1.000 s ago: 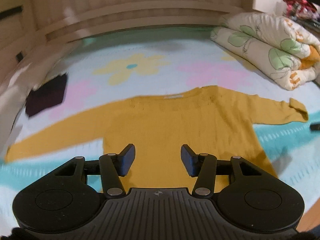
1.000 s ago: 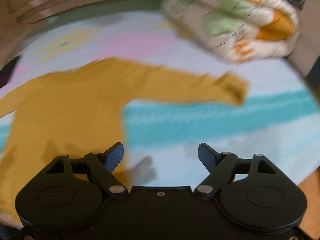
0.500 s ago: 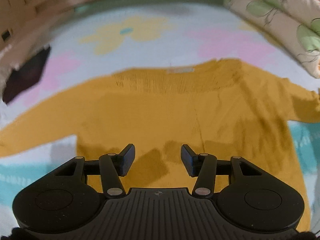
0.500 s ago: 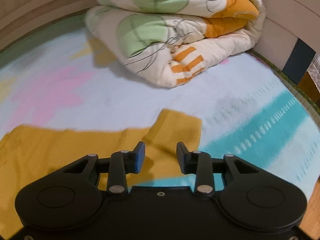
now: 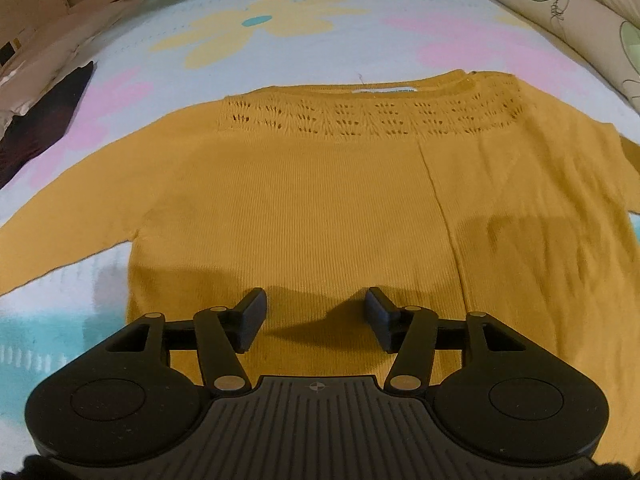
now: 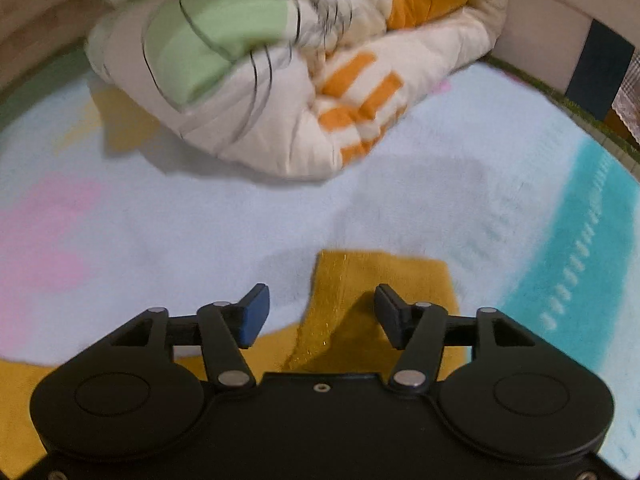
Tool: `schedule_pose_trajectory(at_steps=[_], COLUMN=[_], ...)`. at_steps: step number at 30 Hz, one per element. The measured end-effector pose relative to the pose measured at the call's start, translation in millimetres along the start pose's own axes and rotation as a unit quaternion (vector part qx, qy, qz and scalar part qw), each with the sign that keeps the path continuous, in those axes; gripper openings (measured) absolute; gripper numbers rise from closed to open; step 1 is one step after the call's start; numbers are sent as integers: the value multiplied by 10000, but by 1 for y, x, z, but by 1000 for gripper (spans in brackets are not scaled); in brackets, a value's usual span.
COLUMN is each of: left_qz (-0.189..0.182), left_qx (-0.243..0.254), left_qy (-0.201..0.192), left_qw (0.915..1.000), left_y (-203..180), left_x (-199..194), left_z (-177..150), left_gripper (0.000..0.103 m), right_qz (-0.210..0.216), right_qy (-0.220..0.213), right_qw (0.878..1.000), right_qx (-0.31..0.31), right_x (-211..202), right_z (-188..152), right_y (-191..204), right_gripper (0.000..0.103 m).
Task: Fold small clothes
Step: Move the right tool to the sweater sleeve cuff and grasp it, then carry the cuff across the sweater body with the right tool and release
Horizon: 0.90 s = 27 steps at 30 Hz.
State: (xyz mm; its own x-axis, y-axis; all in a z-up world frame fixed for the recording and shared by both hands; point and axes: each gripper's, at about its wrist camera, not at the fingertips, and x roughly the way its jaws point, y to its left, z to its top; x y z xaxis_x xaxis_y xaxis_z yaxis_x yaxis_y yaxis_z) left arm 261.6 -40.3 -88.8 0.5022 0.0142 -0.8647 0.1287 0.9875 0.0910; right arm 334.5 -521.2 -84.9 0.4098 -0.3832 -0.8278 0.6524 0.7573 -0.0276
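Now, through my left wrist view, my left gripper (image 5: 314,314) hangs low over the mustard-yellow knitted sweater (image 5: 340,200), which lies flat and face-up on the pastel flower-print bed cover (image 5: 280,28). My left fingers (image 5: 250,318) have just been opening a little and stand spread, nothing between them; the sweater's lower body sits right beneath them, its neckline far ahead, one sleeve trailing off to the left. I judge I am lined up over the hem so that I can pinch it for a fold. A dark garment (image 5: 44,120) lies well off to the left, and a rolled floral quilt (image 5: 580,12) sits ahead and to the right.

Through my right wrist view, my right gripper (image 6: 320,316) is over the sweater's sleeve cuff (image 6: 380,284), which lies flat on the bed cover just ahead of and between my fingers. My right fingers (image 6: 254,314) have just been opening and stand apart, pinching nothing. That spread looks meant to straddle the cuff so it can be drawn inward. The quilt lies well ahead.
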Motion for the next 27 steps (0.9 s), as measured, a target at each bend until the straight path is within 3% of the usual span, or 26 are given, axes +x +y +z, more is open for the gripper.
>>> schedule_pose_trajectory(at_steps=[4, 6, 9, 10, 14, 18, 23, 27], left_qz=[-14, -24, -37, -47, -102, -115, -89, -33], left_qx=[-80, -106, -138, -157, -310, -439, -586, -698], left_qy=[48, 77, 108, 120, 170, -22, -330, -493], left_qw=[10000, 9999, 9998, 9998, 9993, 9990, 9977, 9963], left_y=[0, -1, -2, -1, 3, 9, 23, 38], left_x=[-1, 0, 1, 1, -2, -15, -37, -50], left_z=[2, 5, 8, 9, 14, 21, 29, 32], left_gripper=[57, 57, 57, 57, 55, 53, 53, 53], right_qz=[14, 20, 205, 297, 295, 515, 1047, 1566], right_qy=[-213, -174, -56, -22, -111, -206, -338, -468], right_qw=[9993, 9990, 9981, 9982, 9987, 9982, 9938, 9861], right_qx=[-322, -403, -573, -520, -392, -232, -177, -291], right_x=[-1, -1, -4, -6, -26, -56, -104, -151], right_z=[-4, -3, 1, 2, 6, 12, 19, 23], right_y=[-4, -10, -25, -31, -58, -79, -84, -66], right_gripper=[63, 52, 14, 10, 10, 10, 10, 10])
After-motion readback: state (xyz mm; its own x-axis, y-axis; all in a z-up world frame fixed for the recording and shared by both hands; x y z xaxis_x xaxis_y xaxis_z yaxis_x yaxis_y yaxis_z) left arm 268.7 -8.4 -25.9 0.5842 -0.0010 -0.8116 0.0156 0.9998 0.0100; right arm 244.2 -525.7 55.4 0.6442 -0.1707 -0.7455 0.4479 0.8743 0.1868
